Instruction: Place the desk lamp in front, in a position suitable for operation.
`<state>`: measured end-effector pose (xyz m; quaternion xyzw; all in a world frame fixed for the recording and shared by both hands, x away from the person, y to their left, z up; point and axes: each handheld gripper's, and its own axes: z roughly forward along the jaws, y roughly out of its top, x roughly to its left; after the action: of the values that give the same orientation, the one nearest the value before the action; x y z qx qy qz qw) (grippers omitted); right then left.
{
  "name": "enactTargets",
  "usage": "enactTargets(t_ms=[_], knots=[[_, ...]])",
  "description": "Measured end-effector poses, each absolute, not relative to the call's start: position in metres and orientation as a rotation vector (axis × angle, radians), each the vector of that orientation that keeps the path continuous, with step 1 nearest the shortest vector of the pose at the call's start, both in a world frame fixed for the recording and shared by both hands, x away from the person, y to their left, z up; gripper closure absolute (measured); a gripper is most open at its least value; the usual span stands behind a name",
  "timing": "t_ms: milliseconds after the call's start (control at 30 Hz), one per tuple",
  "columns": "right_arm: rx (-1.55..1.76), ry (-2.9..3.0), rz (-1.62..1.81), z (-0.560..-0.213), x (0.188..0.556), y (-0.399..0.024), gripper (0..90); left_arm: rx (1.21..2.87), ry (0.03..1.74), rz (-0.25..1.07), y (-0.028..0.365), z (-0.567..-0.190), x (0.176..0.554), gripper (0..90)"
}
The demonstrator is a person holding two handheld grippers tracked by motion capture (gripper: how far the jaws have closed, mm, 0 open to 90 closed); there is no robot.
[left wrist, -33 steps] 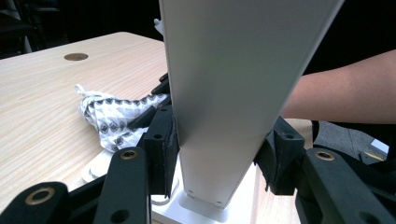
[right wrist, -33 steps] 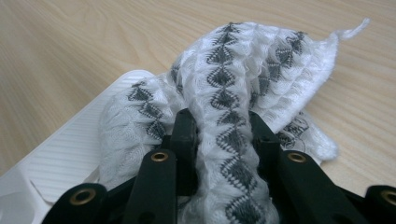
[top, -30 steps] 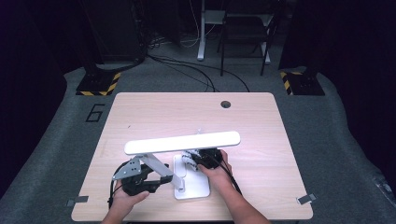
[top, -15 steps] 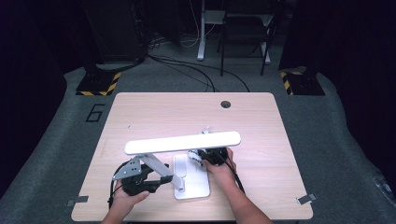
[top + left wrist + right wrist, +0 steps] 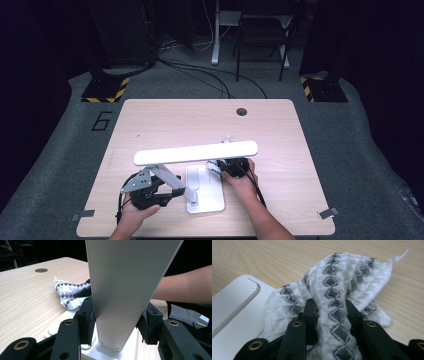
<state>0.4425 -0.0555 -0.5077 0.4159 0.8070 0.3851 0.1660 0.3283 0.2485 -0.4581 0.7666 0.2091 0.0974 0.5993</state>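
While the left gripper [image 5: 167, 196] pinches the lamp's white arm [image 5: 120, 302] between its jaws, the right gripper [image 5: 225, 170] has its jaws clamped on a patterned cloth [image 5: 334, 290] (bunched, partly over the lamp base [image 5: 205, 192]) at four o'clock on the tabletop [image 5: 175, 125].

White lamp [image 5: 196, 152]; grey-diamond white cloth [image 5: 337, 290]

light wood table [image 5: 165, 125] with round cable hole [image 5: 242, 111] far right, grey carpet [image 5: 345, 145] marked 6 [image 5: 102, 120] at left, yellow-black striped stand bases [image 5: 106, 93] beyond, floor cables [image 5: 210, 80]
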Motion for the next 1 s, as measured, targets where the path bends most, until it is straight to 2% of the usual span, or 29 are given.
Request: enactTargets(t_ms=[400,1000], knots=[[1.238,2.292,1.068,-0.516,0.448,-0.067,68.9,1.780,0.505,0.239,0.244,-0.457,0.328,53.7],[1.200,2.323,1.125,-0.519,0.418,-0.073,71.1,1.774,0.506,0.242,0.244,-0.458,0.327,53.7]])
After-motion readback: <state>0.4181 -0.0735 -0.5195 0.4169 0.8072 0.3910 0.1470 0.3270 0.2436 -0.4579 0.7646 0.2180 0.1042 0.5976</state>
